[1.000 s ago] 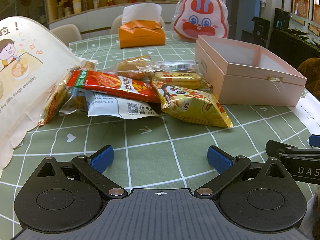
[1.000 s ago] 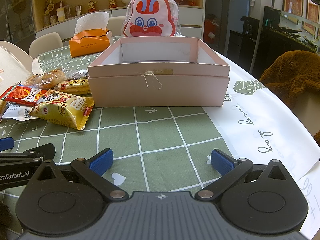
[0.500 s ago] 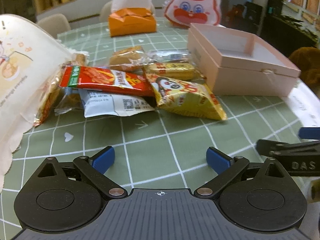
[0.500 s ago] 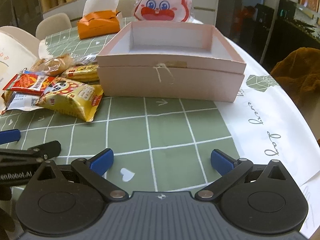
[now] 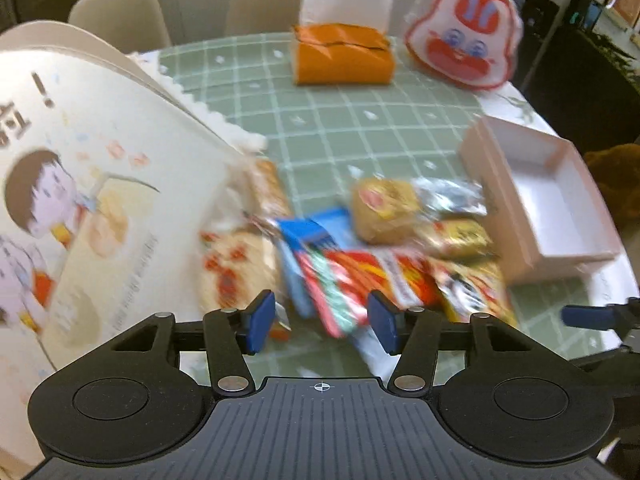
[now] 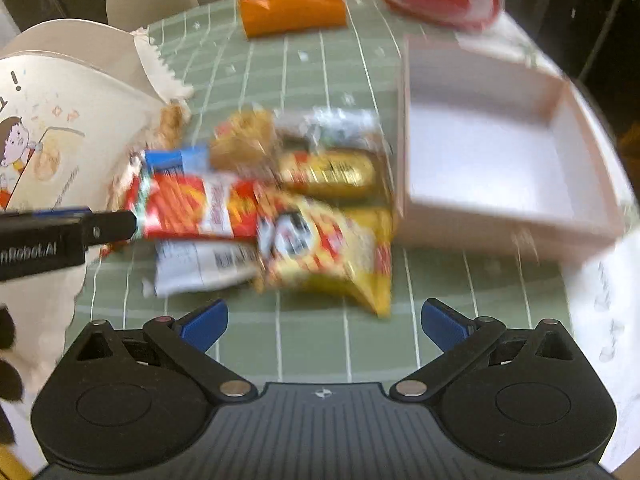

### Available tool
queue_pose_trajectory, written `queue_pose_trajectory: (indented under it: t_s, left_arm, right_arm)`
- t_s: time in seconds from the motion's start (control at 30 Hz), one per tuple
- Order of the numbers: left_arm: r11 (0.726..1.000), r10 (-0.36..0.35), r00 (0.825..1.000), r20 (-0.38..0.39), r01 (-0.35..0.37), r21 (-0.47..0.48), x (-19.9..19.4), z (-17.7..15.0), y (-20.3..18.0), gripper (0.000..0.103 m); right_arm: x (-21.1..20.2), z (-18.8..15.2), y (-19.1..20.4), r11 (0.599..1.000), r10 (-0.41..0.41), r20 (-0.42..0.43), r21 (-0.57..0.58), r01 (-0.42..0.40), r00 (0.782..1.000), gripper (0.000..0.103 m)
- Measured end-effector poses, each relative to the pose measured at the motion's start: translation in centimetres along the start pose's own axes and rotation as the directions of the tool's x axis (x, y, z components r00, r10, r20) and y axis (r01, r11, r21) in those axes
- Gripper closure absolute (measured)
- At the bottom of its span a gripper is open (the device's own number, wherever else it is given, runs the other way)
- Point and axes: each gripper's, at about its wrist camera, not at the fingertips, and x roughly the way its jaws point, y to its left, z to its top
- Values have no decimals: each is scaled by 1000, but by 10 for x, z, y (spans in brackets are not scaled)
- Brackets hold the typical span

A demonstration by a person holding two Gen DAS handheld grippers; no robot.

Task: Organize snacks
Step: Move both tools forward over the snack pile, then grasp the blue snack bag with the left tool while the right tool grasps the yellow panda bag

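A heap of snack packets lies on the green checked tablecloth: a red packet (image 5: pixel 360 276) (image 6: pixel 192 208), a yellow packet (image 6: pixel 328 252) (image 5: pixel 476 292), a white one (image 6: pixel 200 268), a blue one (image 5: pixel 304 236) and small cakes (image 5: pixel 384 204). An open pink box (image 6: pixel 488 148) (image 5: pixel 540 196) stands to their right, with nothing in it. My left gripper (image 5: pixel 320 322) is partly closed, its pads either side of the red packet's near end. My right gripper (image 6: pixel 324 324) is wide open above the cloth, just short of the yellow packet. The frames are blurred.
A large printed paper bag (image 5: pixel 80 184) (image 6: pixel 48 140) lies at the left, touching the heap. An orange tissue box (image 5: pixel 340 54) and a rabbit-face pouch (image 5: pixel 464 36) stand at the back. Chairs stand beyond the table. A white sheet (image 6: pixel 600 288) covers the right edge.
Both grippers have risen and tilted down over the heap. The left has moved up to the red packet and narrowed its jaws. The right stays wide open.
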Motion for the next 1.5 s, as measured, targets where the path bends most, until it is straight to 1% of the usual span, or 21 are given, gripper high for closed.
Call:
queue_pose_trajectory:
  t_s: [0.03,0.1,0.2,0.27,0.37,0.5,0.6,0.67,0.7,0.73,0.83,0.9,0.97,1.0,1.03,1.07,1.13,1.23,1.33,1.4,1.5]
  left_arm:
    - [1000,-12,1000,-6,12,-5,2,4,5,45]
    - [999,-32,999,-11,32,-4,9,9,12,45]
    - [999,-33,999,-18,33,-1,27,17,20,45]
    - [999,-28,999,-28,29,16,39,23,23,45]
    - [998,-49,998,-37,51,47,56,30,23,45]
    - [995,-38,999,-15,39,89,67,40,13,36]
    - [987,-33,999,-25,37,155,69,44,5,36]
    - [974,-1,999,-45,11,227,68,40,-2,37]
    - [971,15,998,-55,-2,240,67,37,-3,37]
    - [969,23,997,-72,-4,248,66,33,-4,37]
    - [959,32,996,-83,-7,284,59,25,-13,39]
    - [965,36,995,-92,-10,262,58,22,-18,41]
    - [961,45,993,-109,-14,276,57,17,-25,41]
    - [956,51,992,-116,-15,294,55,14,-30,41]
    - [954,42,990,-131,-1,299,53,11,-33,45]
    - [956,23,986,-162,26,293,53,8,-36,50]
    - [955,4,976,-217,61,290,53,-1,-45,55]
    - [947,56,979,-194,9,320,52,-10,-59,55]
    - [959,59,980,-190,-2,284,49,-11,-67,55]
    - [957,62,980,-189,-5,289,45,-12,-75,55]
    - [951,95,978,-188,-33,307,46,-15,-86,55]
  right_arm:
    - [-1,4,7,1000,-9,9,-1,9,1000,0]
    - [1,11,19,1000,18,11,2,-18,1000,0]
    - [6,21,32,999,37,11,15,-38,999,0]
    - [16,27,39,998,46,-17,34,-45,999,0]
    - [23,31,43,999,7,-38,46,-5,999,0]
    - [18,30,30,996,-21,-12,86,22,1000,0]
    - [16,25,13,989,15,11,147,-17,1000,0]
    - [25,27,4,984,30,6,174,-30,1000,0]
    - [32,29,3,984,32,-5,176,-31,999,0]
    - [38,30,3,985,36,-15,170,-33,999,1]
    - [47,27,2,989,56,-28,142,-51,998,15]
    - [47,20,4,994,70,-33,92,-67,997,19]
    - [46,14,3,996,76,-47,51,-73,996,23]
    - [46,10,0,996,86,-54,40,-84,995,23]
    - [45,5,-4,995,94,-59,31,-92,994,23]
    - [44,0,-8,995,98,-62,25,-97,993,23]
    - [43,-7,-17,995,100,-69,19,-99,993,23]
    - [40,-15,-30,994,113,-76,4,-113,991,23]
    - [35,-16,-36,992,127,-70,0,-128,989,23]
    - [28,-17,-39,991,137,-58,-6,-137,989,21]
    - [22,-18,-43,988,152,-41,-21,-152,988,17]
